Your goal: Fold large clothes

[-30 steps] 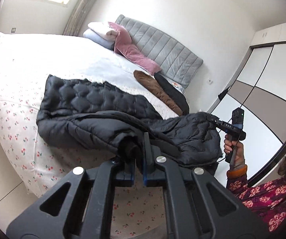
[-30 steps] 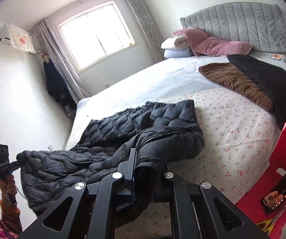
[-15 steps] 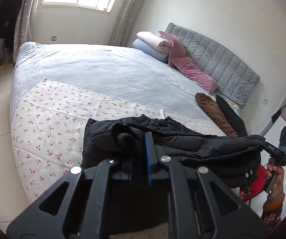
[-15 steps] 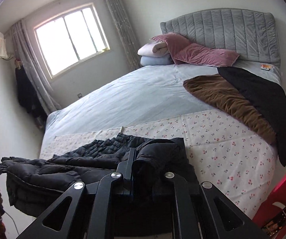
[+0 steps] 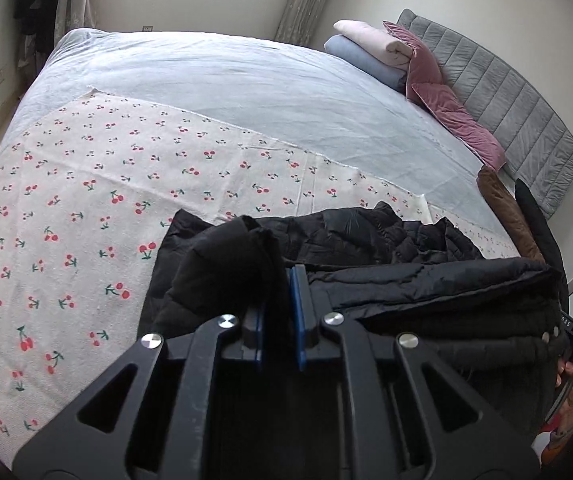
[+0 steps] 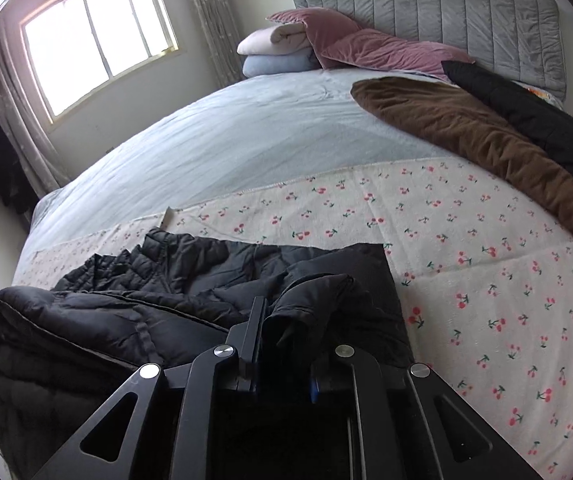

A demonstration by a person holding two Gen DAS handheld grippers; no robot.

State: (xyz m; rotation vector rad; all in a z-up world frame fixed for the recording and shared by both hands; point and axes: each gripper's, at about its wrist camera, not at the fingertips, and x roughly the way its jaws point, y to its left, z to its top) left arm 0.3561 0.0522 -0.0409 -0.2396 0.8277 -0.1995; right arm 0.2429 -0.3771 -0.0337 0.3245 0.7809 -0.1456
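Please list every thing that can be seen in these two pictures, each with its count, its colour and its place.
jacket: 1, black, quilted, near edge of the bed, partly folded
cherry cloth: 1, white with red cherries, on the bed under the jacket
bedsheet: 1, pale blue, far half of the bed
headboard: 1, grey, padded, at the wall
folded blankets: 2, cream on pale blue, by the headboard
pink cushion: 1, against the headboard
brown garment: 1, on the bed's side
black garment: 1, beside the brown one
window: 1, bright, far wall
curtains: grey, beside the window
left claw: black, blue pads, jacket fabric between them
right claw: black, jacket fabric between its fingers
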